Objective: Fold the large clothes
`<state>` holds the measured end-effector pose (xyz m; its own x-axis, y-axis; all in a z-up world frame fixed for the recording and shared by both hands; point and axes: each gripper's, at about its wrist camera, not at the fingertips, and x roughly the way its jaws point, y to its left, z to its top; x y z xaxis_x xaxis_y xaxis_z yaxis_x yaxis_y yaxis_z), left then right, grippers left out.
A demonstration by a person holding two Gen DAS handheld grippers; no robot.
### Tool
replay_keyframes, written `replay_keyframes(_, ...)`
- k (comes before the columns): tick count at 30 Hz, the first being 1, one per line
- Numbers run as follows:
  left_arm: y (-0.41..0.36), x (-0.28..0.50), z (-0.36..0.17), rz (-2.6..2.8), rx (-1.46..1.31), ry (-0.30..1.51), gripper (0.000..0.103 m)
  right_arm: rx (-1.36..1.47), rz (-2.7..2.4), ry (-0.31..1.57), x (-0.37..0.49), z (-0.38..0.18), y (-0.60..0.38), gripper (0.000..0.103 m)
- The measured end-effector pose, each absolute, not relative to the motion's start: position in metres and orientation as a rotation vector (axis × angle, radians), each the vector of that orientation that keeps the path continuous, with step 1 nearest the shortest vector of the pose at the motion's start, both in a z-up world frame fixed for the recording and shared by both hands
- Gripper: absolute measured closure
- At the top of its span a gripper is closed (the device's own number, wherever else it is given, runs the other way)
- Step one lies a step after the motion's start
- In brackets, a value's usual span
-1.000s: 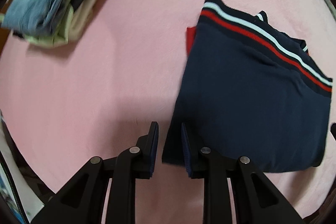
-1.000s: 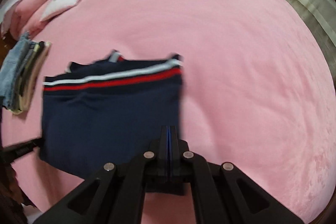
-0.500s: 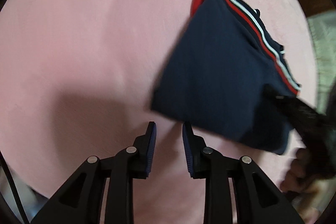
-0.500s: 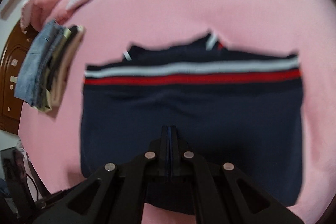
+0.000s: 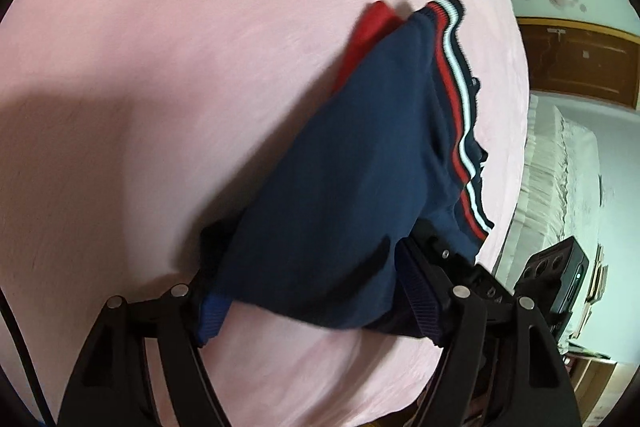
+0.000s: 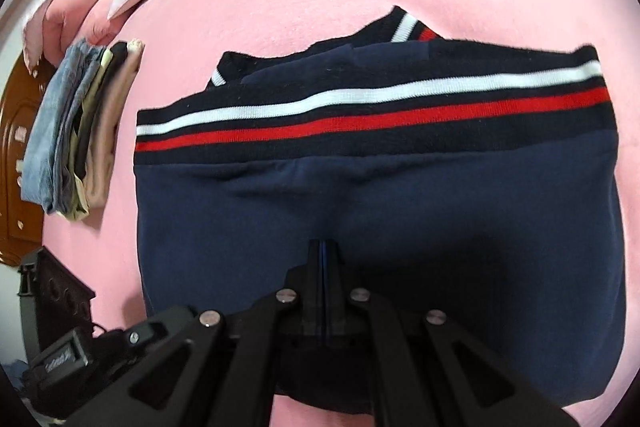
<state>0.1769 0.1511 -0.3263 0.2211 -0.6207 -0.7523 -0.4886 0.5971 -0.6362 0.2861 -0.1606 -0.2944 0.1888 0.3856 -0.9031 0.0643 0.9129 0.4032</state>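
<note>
Right now your left gripper [image 5: 316, 307] has just been opening, and its jaws stand wide with the near corner of the folded navy garment [image 5: 340, 195] draped between them; whether the blue pads press on the cloth I cannot tell. From that gripper the garment runs away toward one o'clock, long axis on that line, striped hem [image 5: 456, 99] at the far edge. Your right gripper [image 6: 323, 267] has its jaws together, tips over the garment's near middle, the cloth spreading toward twelve o'clock. So your left hand is the one placed at an edge. The fabric is soft, matte knit with a ribbed white-and-red band, limp over the plush pink bedcover [image 5: 160, 67]. A stack of folded clothes [image 6: 76, 131] lies at ten o'clock of the right gripper.
</note>
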Motion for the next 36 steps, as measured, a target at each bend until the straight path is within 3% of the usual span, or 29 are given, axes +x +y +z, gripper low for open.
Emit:
replay_keyframes(1, 0.152, 0.178, -0.324, -0.113, -1.007, 1.406, 0.035, 0.406, 0.236, 1.371, 0.286, -0.294, -0.164, 0.103)
replay_keyframes(5, 0.128, 0.193, -0.334, -0.077, -1.018, 1.327, 0.073, 0.486, 0.248, 1.363, 0.284, -0.297, -0.174, 0.103)
replay_keyframes(8, 0.121, 0.19, -0.32, -0.069, -1.005, 1.236, 0.079, 0.562, 0.259, 1.364, 0.284, -0.301, -0.181, 0.103)
replay_keyframes(13, 0.083, 0.193, -0.25, -0.234, -0.821, 1.032, 0.083, 0.655, 0.319, 1.363, 0.284, -0.305, -0.196, 0.103)
replay_keyframes(18, 0.028, 0.197, -0.202, -0.412, -0.573, 0.97, 0.087, 0.733, 0.407, 1.352, 0.284, -0.308, -0.211, 0.103)
replay_keyframes(26, -0.031, 0.187, -0.192, -0.449, -0.4, 0.974, 0.087, 0.678, 0.44, 1.386, 0.28, -0.307, -0.256, 0.103)
replay_keyframes(36, -0.113, 0.191, -0.214, -0.4, -0.094, 1.07, 0.086, 0.589, 0.322, 1.263, 0.275, -0.252, -0.36, 0.103)
